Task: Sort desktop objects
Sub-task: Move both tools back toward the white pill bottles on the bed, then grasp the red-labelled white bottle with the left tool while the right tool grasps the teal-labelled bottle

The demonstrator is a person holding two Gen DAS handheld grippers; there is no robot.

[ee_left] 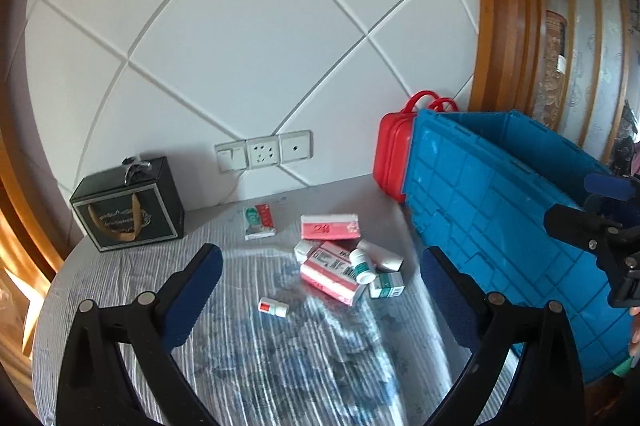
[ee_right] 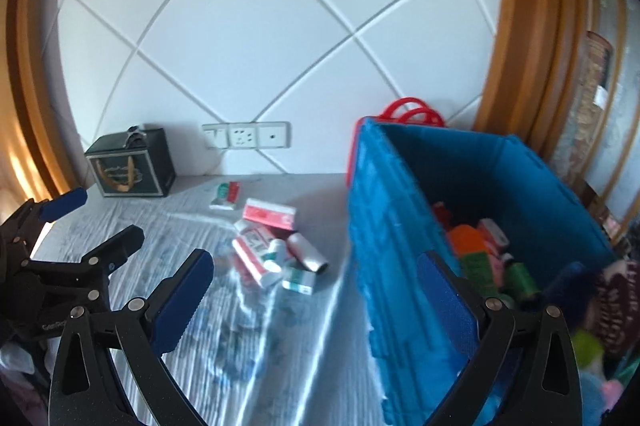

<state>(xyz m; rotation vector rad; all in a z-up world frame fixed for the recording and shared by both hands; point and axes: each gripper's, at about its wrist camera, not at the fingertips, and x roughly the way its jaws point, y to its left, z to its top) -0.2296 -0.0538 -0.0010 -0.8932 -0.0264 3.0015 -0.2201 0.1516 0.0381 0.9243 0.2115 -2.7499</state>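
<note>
A pile of medicine packs lies on the grey striped tabletop (ee_left: 260,366): a pink box (ee_left: 330,227), a red-and-white box (ee_left: 332,274), a white bottle with a green label (ee_left: 362,266), a white tube (ee_left: 380,256) and a small green-and-white box (ee_left: 386,285). A small red-labelled bottle (ee_left: 273,307) and a sachet (ee_left: 259,222) lie apart from it. My left gripper (ee_left: 320,286) hovers open over the pile, holding nothing. My right gripper (ee_right: 316,298) is open and empty at the near wall of the blue crate (ee_right: 384,226), which holds several items. The pile (ee_right: 276,254) is ahead on the left.
A black gift box (ee_left: 128,203) stands at the back left by the wall. A red carry case (ee_left: 394,153) stands behind the crate (ee_left: 500,218). Wall sockets (ee_left: 264,151) sit above the table's far edge. A wooden frame (ee_left: 504,25) rises at the right.
</note>
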